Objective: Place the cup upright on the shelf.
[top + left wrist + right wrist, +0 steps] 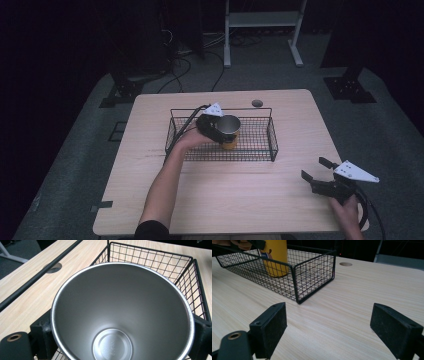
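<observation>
Left gripper (pixel 220 131) clamped, right gripper (pixel 316 169) agape

The yellow cup (pixel 230 142) stands upright inside the black wire basket (pixel 260 150), slightly left of the basket's middle, its open mouth facing up. Its outside is yellow with a small printed mark near the top, and its inside is bare brushed metal, empty, with a bright round rim and a flat stamped disc at the bottom. The left claw (pixel 220 134) holds it on both sides near the rim, and whether its base rests on the basket floor cannot be told.
</observation>
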